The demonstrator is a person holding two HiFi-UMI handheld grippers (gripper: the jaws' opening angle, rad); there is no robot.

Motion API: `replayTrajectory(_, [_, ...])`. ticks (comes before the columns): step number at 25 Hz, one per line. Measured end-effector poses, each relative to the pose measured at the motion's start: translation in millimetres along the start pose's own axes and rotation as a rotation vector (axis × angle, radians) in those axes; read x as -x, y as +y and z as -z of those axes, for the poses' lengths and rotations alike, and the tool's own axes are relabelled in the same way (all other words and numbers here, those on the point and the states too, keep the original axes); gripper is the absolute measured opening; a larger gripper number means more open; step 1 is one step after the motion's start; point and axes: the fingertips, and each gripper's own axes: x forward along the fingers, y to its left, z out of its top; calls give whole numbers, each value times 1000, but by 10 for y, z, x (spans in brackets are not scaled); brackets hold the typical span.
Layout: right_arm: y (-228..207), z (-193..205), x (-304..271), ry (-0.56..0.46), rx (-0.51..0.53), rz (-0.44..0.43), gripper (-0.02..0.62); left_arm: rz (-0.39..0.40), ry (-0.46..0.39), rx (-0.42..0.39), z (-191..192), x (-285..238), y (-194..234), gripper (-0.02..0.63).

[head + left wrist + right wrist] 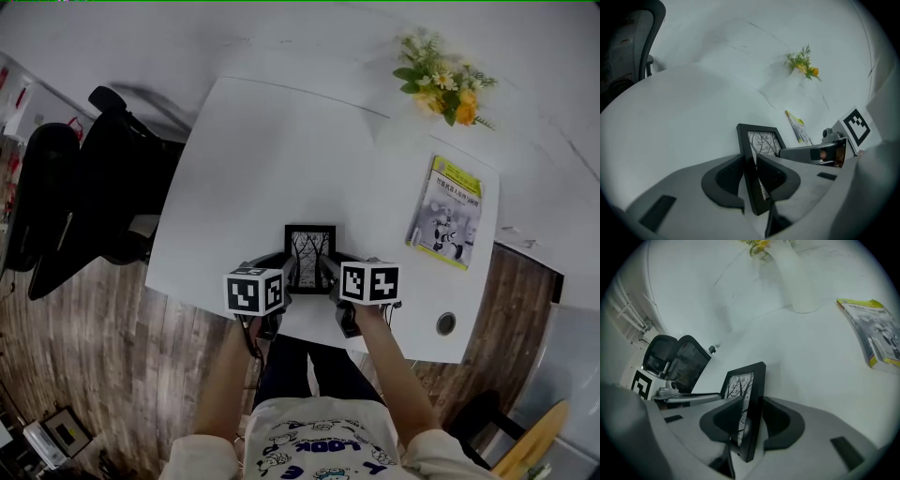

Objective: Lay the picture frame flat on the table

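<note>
A small black picture frame point(309, 249) with a bare-tree print is near the front edge of the white table point(244, 159), its face turned up toward me and tilted. My left gripper point(284, 269) is shut on the frame's left edge point(749, 154), with both pads against it. My right gripper point(334, 272) is open and has the frame's right edge point(752, 399) between its jaws, which stand loosely about it. Whether the frame's underside touches the table is hidden.
A yellow-edged book point(447, 212) lies at the right of the table. A white vase of yellow flowers point(441, 80) stands at the back right. A cable hole point(445, 323) is near the front right corner. A black office chair point(94, 187) stands left of the table.
</note>
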Motion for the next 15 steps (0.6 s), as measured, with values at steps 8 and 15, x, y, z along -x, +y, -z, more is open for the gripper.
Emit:
replayTrajectory(8, [-3, 23, -7, 31, 96, 142, 144, -2, -4, 15, -11, 3, 14, 97])
replayTrajectory(15, [-19, -6, 27, 6, 148, 221, 192, -3, -21, 20, -52, 50, 29, 97])
